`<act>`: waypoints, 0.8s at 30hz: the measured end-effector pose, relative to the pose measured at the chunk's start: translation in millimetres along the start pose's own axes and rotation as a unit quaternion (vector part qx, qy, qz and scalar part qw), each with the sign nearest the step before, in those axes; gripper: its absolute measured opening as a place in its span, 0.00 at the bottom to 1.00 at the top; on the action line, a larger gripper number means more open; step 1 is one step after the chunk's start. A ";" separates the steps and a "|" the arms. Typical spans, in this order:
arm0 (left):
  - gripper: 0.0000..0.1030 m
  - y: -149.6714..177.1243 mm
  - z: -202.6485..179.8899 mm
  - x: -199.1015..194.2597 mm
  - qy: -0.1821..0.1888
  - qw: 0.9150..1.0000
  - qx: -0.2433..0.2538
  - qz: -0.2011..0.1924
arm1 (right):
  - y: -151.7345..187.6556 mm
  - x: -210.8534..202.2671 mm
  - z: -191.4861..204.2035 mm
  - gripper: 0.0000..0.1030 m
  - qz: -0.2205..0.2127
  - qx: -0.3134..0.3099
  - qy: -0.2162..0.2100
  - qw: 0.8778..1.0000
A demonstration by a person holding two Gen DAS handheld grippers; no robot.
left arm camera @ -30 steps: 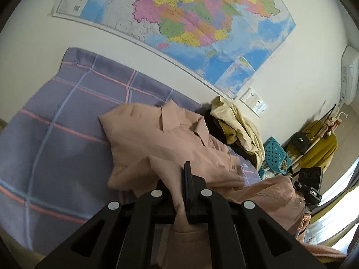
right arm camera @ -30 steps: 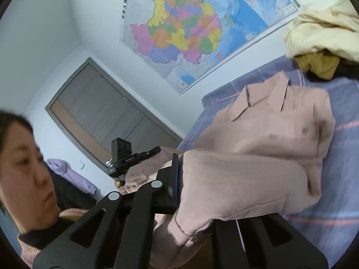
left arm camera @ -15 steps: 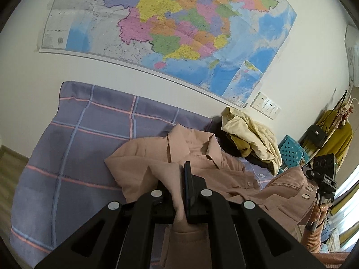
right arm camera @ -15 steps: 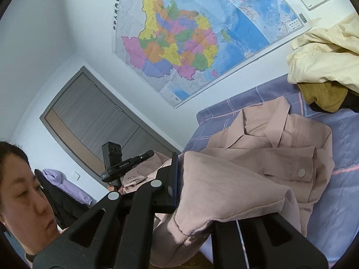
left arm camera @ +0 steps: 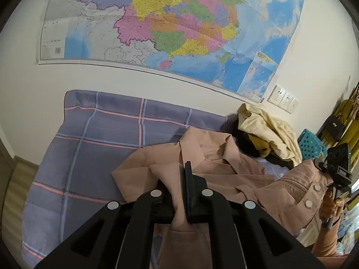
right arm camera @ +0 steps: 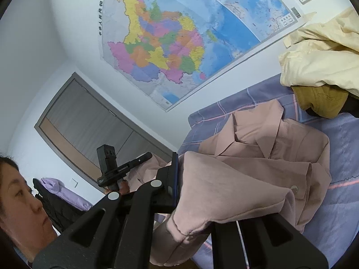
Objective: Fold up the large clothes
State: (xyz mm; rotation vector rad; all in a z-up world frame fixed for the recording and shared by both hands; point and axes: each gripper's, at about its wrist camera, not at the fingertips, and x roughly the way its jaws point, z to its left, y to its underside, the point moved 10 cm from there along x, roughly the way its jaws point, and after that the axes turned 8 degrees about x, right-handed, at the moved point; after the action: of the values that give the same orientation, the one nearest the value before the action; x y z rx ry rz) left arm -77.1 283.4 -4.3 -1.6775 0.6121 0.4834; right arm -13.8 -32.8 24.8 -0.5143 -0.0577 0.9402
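Left gripper [left arm camera: 182,179] and right gripper [right arm camera: 179,174]: both jaws clamped on pink jacket [left arm camera: 215,159]; cream garment [left arm camera: 267,125] at 2 o'clock.

Both claws have drawn the pink shirt [left arm camera: 215,168] back, baring more purple bedsheet [left arm camera: 101,139].

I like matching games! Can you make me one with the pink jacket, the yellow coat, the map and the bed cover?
Things:
1. pink jacket
2. cream-yellow coat
3. map
4. checked bed cover

Places or states:
A. hanging on the wall
B. spread under the clothes
C. pinched by both grippers
D. heaped near the wall sockets

Pairs: 1-C, 2-D, 3-A, 4-B
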 end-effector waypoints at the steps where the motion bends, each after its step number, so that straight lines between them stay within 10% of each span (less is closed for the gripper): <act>1: 0.04 -1.0 -0.6 2.6 -0.005 1.000 0.004 0.001 | -1.2 1.4 -2.3 0.06 0.001 0.003 0.000 1.000; 24: 0.05 -18.7 7.5 37.6 -0.030 0.999 0.015 0.027 | -32.5 22.1 -57.0 0.06 0.004 0.066 0.022 0.998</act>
State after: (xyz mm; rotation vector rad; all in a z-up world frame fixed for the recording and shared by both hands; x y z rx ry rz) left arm -36.1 288.4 -14.9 -1.6153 0.6204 0.5586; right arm 39.2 -53.6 -14.6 -0.4119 0.0457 0.9334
